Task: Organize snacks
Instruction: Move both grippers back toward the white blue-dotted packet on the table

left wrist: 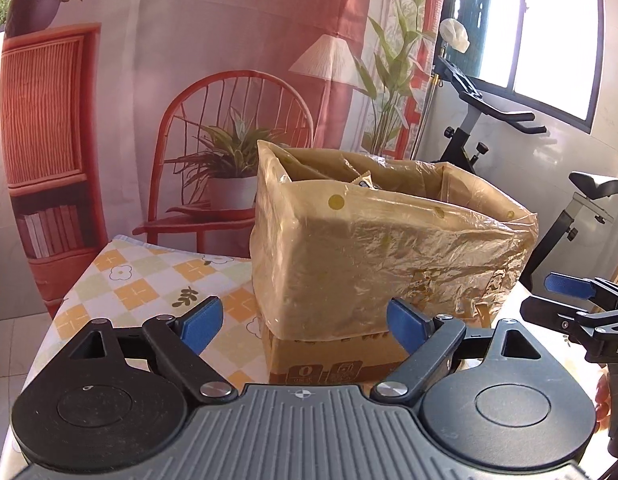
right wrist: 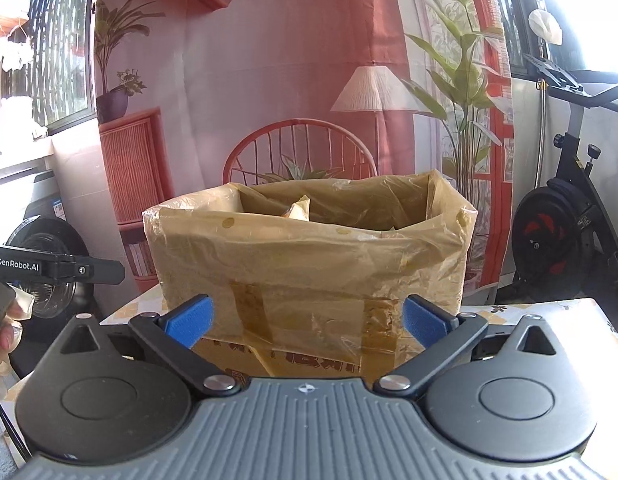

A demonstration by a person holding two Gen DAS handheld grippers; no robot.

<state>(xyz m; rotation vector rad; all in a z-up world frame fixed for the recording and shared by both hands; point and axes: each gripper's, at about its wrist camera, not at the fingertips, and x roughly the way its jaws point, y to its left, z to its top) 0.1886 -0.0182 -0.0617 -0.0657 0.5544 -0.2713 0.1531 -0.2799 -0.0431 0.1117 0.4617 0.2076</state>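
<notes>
Your left tongs (left wrist: 301,322) stand wide apart with nothing between the blue pads (left wrist: 201,324), aimed at the near corner of the cardboard box (left wrist: 325,364). That box sits on the bench (left wrist: 149,276), on the checked floral cloth, and a yellowish plastic liner (left wrist: 389,248) is folded down over its walls, so you only see bare cardboard in a strip at the bottom. The print there is partly cut off by your tool body and too small to read.

Inside the box, from the left view, only a dark-edged scrap of a snack packet (left wrist: 363,182) pokes above the rim; the rest is hidden behind the near wall. From the right view a pale wrapper (right wrist: 297,210) shows just over the rim, what it is you can't tell, and anything lower in the box is out of sight.

Your right tongs (right wrist: 307,320) are also spread wide, empty, facing the box's broad side without touching it. In the left view they show only as a blue pad and black links at the right edge. In the right view the left tool enters at the left edge, with fingers (right wrist: 5,332) of your hand partly cropped below it. The bench's near edge is hidden under both tool bodies.
</notes>
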